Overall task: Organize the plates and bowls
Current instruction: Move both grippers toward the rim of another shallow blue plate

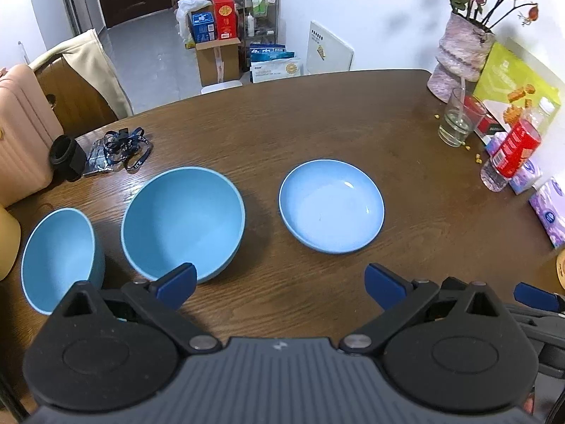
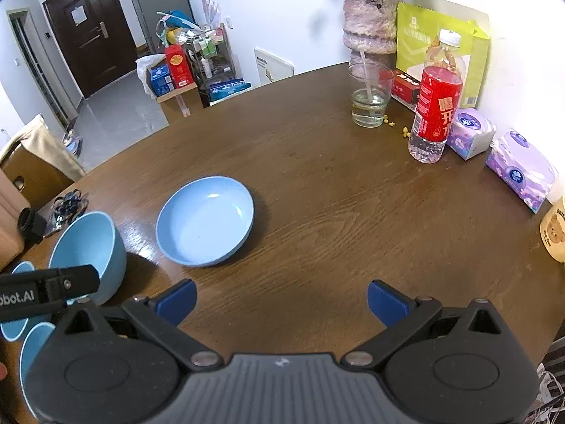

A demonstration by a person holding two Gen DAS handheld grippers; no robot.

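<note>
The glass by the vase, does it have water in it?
Yes, the glass holds a little water at the bottom, with a straw standing in it.

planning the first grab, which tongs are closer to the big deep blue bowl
Left. The left tongs sit open with one tip at the big deep bowl; the right tongs, also open, sit further right.

Two deep blue bowls (image 1: 183, 221) (image 1: 58, 258), one shallow blue plate (image 1: 332, 206), one glass (image 1: 459, 118), one bottle (image 2: 436, 99), two tissue packs (image 2: 471, 134) (image 2: 522, 169).
</note>
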